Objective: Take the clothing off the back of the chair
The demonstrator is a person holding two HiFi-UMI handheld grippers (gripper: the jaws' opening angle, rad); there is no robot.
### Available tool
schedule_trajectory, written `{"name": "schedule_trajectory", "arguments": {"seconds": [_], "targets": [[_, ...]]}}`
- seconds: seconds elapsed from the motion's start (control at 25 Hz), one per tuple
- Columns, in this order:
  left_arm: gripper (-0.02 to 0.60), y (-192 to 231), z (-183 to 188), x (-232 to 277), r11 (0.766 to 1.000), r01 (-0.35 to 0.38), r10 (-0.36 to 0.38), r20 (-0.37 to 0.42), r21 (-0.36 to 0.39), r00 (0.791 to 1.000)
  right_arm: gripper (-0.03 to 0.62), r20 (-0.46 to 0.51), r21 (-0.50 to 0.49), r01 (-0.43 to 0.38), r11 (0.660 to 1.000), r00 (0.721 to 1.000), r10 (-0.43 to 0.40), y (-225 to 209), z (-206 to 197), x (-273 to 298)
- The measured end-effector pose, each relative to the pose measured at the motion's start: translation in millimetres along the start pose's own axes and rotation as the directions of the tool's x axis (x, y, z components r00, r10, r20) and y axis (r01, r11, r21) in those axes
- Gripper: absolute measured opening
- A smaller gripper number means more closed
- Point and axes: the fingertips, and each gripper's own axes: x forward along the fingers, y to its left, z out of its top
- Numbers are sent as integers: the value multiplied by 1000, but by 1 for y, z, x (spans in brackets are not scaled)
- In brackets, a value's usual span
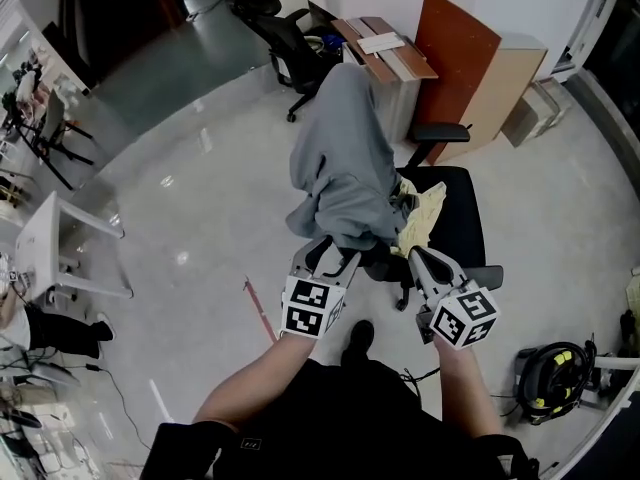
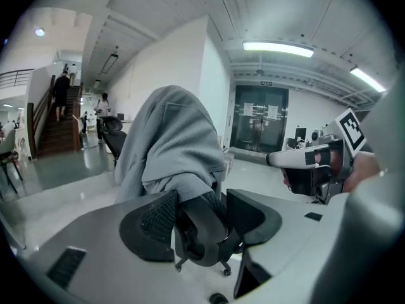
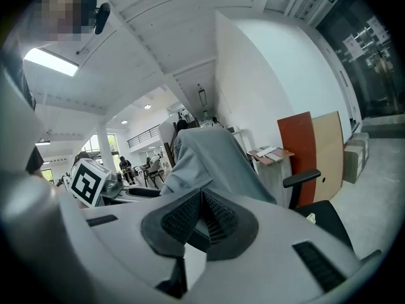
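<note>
I am looking down at one black office chair (image 1: 462,218), the largest thing in front of me. One grey garment (image 1: 345,158) is hanging over its back and covering it from the top down to about seat level. I am judging the task as barely begun. The clothing is not yet lifted and nothing is gripped, so the whole removal is left: closing on the cloth, raising it clear of the backrest and carrying it away.

A second chair (image 1: 272,23) is standing well apart, far across the floor. On the seat of the near chair one pale yellow cloth (image 1: 425,213) is lying just beside the grey hem, and I am treating it as no part of this job.

I am working two grippers, both near the garment's lower edge. The left gripper (image 1: 335,253) is holding its fingers (image 2: 155,223) wide apart. A fold of grey fabric and a black part of the chair are showing in the gap, but the pads are not pressing on either. The right gripper (image 1: 418,260) is showing its fingers closed flat against each other, with nothing between them.
</note>
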Motion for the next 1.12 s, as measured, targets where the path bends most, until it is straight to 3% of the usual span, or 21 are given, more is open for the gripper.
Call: {"name": "schedule_trajectory", "arguments": {"seconds": [0.36, 0.72, 0.96, 1.12], "targets": [[242, 35, 6, 11, 999, -49, 50, 16, -19, 999, 15, -42, 2, -19, 1000, 999, 19, -5, -11, 17], [229, 104, 25, 38, 1000, -25, 26, 43, -19, 999, 15, -64, -26, 56, 998, 996, -58, -4, -1, 56], [221, 150, 47, 74, 994, 104, -105, 70, 21, 992, 15, -57, -16, 199, 980, 978, -199, -14, 13, 102], [221, 175, 63, 101, 972, 220, -223, 29, 81, 974, 15, -58, 9, 293, 956, 955, -292, -1, 23, 148]]}}
